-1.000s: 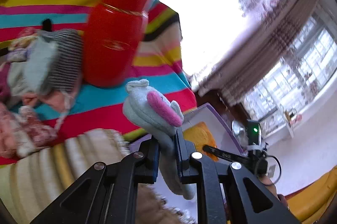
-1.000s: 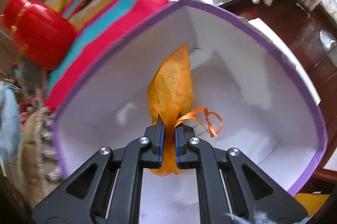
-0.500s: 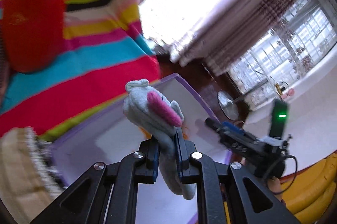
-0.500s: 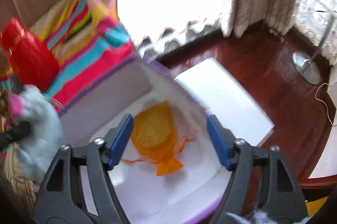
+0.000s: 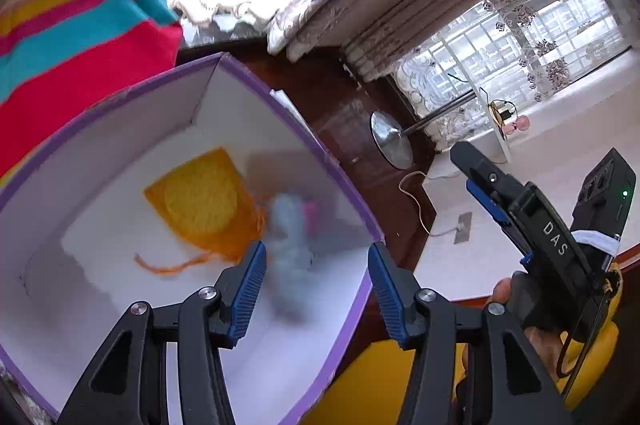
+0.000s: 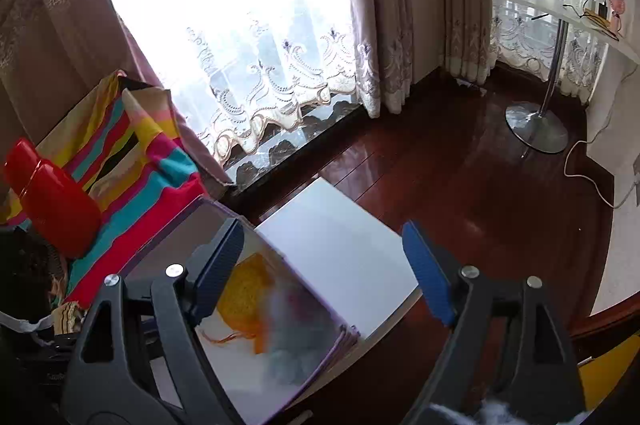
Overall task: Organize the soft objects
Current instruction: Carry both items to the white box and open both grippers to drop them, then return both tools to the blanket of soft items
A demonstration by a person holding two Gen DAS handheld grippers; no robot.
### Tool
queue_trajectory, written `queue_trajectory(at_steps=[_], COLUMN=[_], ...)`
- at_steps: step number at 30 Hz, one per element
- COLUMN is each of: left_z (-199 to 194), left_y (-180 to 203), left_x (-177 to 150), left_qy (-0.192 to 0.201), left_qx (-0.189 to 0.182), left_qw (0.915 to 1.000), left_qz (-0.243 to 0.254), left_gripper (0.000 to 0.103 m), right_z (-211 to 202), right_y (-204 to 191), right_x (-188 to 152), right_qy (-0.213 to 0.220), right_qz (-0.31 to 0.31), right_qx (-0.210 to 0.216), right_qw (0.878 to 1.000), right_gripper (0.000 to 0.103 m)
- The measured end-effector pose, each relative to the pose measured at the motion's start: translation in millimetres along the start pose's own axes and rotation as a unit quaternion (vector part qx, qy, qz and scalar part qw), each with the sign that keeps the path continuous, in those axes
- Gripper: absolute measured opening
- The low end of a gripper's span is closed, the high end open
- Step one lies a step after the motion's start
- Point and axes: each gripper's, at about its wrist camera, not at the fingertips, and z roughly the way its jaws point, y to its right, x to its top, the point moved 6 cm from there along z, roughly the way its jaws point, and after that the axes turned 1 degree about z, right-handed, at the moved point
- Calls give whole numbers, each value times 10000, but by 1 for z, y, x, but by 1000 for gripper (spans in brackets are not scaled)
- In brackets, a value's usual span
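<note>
The left gripper (image 5: 316, 289) hangs above the purple-rimmed box (image 5: 348, 193), its jaws released: they have just been opening, and the grey-blue soft toy (image 5: 290, 241) with its pink patch shows as a blur between and below the blue pads, no longer pressed by them and seemingly dropping toward the white floor of the box. It lies straight ahead of these jaws and a little below, its long axis running roughly along the line the gripper points, beside the orange mesh pouch (image 5: 204, 201) that rests flat in the box with its drawstring trailing toward the near wall. The right gripper (image 6: 324, 277) stands off to the side and higher, its jaws wide apart and empty; from its view the box sits low and to the left, with the pouch and the blurred toy inside. The left hand is plainly the nearer to the box. Judging from this, both things count as placed, and the next reach probably turns back toward the striped blanket (image 6: 132, 161), where the red bottle (image 6: 52, 201) lies, well apart from the box opening.
</note>
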Motion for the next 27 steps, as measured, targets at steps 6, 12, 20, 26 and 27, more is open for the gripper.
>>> queue_trajectory(at_steps=[6, 12, 20, 26, 27], left_z=[-38, -90, -170, -220, -231], left_y=[-15, -32, -76, -131, -143], left_x=[-4, -3, -16, -37, -41], left_qy=[391, 1156, 1981, 2205, 2252], left_qx=[150, 436, 1563, 1883, 1934], left_qw=[9991, 9923, 9669, 9570, 9549], left_qz=[-43, 45, 377, 26, -81], left_gripper=[54, 54, 57, 57, 57], right_z=[-5, -5, -18, -24, -26], right_y=[-18, -62, -142, -197, -205], right_x=[-13, -24, -46, -67, -71], right_qy=[-152, -277, -190, -114, -85], right_qz=[-58, -456, -1158, -1647, -1732], right_qx=[299, 575, 1031, 1219, 1272], right_qw=[9994, 9969, 9877, 9787, 9766], right_gripper=[84, 84, 85, 86, 87])
